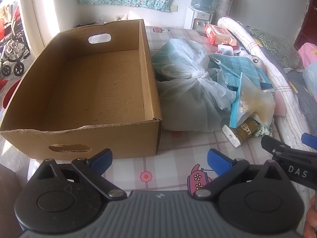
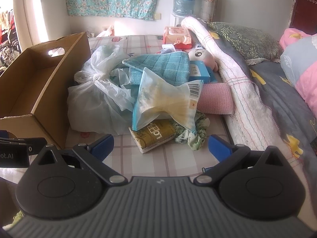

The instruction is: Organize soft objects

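Observation:
An empty cardboard box [image 1: 89,83] [image 2: 37,91] stands on the checked bed sheet [image 1: 178,158]. Right of it lies a heap: a knotted white plastic bag [image 1: 188,91] [image 2: 95,99], a teal cloth [image 1: 235,67] [image 2: 162,67], a clear packet with yellowish contents [image 1: 251,101] [image 2: 168,101], a gold tissue pack [image 1: 243,130] [image 2: 156,136], a green scrunched fabric [image 2: 194,134], a pink towel [image 2: 216,99] and a blue carton [image 2: 200,73]. My left gripper [image 1: 159,160] is open over the sheet near the box's front corner. My right gripper [image 2: 160,144] is open just short of the tissue pack.
A rolled white blanket [image 2: 233,75] and grey quilt [image 2: 277,91] border the heap on the right. Wet-wipe packs [image 2: 176,35] lie at the back. A water dispenser [image 1: 200,17] stands against the far wall. A wheelchair [image 1: 11,47] is off to the left.

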A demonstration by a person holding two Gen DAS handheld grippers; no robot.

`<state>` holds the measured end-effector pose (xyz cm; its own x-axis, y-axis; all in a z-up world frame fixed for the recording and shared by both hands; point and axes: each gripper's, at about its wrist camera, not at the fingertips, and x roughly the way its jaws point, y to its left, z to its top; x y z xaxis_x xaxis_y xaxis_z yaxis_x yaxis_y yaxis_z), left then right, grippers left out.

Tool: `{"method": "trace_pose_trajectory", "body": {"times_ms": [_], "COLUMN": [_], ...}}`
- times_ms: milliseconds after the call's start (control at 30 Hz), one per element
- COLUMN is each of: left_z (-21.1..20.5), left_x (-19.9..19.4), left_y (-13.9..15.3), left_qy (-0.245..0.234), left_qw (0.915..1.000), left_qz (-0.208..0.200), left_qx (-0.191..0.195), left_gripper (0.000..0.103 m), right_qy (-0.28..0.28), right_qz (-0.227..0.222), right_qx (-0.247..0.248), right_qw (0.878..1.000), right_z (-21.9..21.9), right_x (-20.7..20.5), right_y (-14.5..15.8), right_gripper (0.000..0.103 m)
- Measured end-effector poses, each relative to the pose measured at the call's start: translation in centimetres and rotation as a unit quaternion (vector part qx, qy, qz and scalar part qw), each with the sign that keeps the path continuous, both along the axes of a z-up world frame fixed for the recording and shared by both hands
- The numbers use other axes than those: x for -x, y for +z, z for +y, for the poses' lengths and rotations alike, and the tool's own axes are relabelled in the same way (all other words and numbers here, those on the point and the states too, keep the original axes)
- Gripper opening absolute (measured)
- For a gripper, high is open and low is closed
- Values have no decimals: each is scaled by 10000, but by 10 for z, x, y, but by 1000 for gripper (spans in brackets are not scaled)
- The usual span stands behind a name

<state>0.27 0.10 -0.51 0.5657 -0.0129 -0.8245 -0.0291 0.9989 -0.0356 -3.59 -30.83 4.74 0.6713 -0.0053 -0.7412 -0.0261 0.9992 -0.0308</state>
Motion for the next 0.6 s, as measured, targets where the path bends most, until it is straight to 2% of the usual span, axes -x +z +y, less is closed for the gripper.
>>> {"method": "trace_pose_trajectory", "body": {"times_ms": [600], "left_z": [0], "left_x": [0], "left_y": [-1], "left_qy": [-10], "left_qw": [10000], "left_qz": [19], "left_qx": [5], "left_gripper": [102], "right_qy": [11], "right_qz": [31], "right_qx": [-14], "right_qw": [10000], "right_z": [1], "right_x": [0], "right_y": [-2], "right_gripper": [102]}}
